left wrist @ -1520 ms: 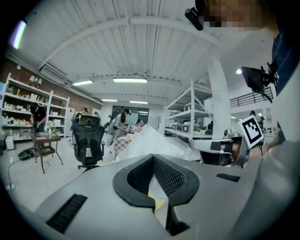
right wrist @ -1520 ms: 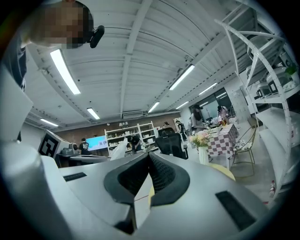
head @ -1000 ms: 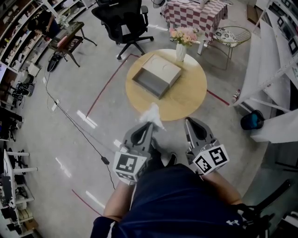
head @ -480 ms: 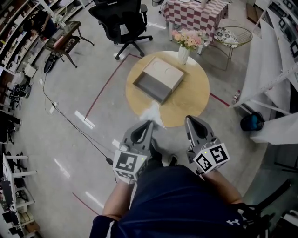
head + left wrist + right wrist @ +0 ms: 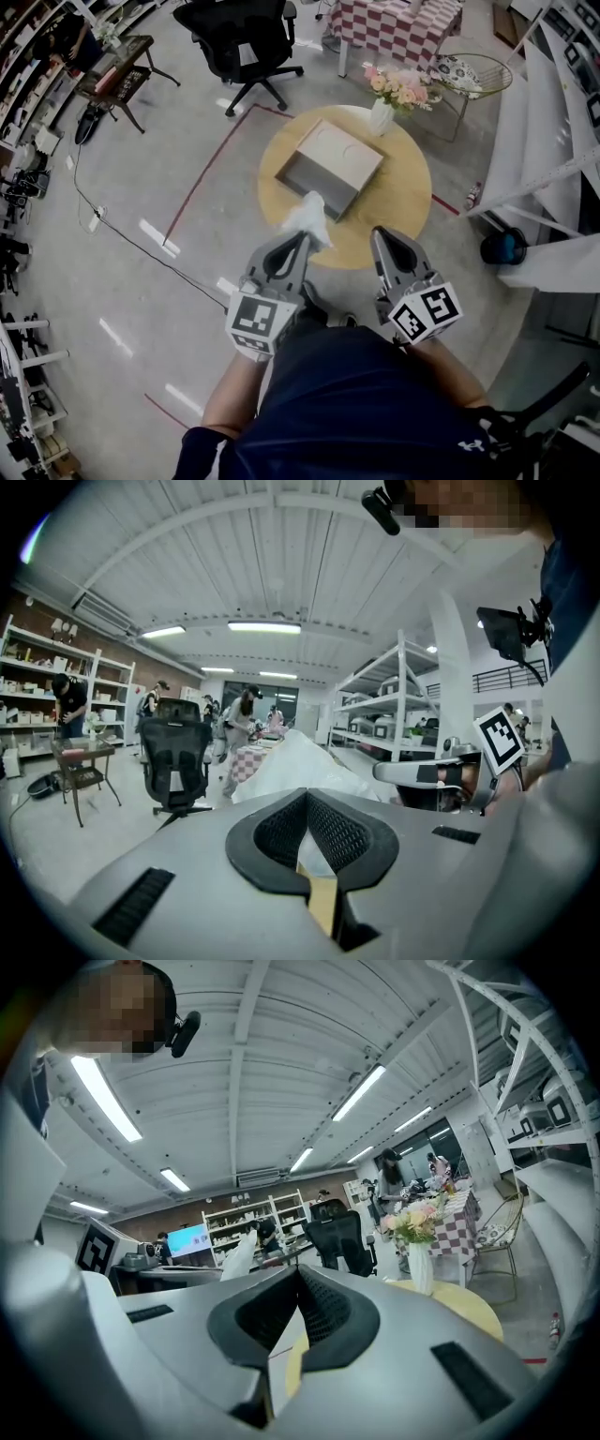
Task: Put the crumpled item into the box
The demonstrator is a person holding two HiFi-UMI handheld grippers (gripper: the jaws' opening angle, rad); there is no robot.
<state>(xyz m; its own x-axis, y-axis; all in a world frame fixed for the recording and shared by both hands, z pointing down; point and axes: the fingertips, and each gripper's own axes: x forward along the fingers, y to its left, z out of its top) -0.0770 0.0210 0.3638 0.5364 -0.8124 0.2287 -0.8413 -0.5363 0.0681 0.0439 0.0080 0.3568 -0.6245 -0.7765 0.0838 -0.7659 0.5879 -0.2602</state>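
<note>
The left gripper (image 5: 302,246), its jaws pinching the white crumpled item (image 5: 307,217) over the tabletop's (image 5: 403,202) near edge, faces the box (image 5: 333,169) straight ahead, while the right gripper's (image 5: 380,242) jaws are pressed together, empty

The checkered table (image 5: 394,28) is cut off above.

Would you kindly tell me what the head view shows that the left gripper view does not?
Only the head view: the box and the left gripper's marker cube. Only the left gripper view: ceiling lights and white shelving. Both: the crumpled white item pinched in the left tongs, the right tongs, and the black chair.
</note>
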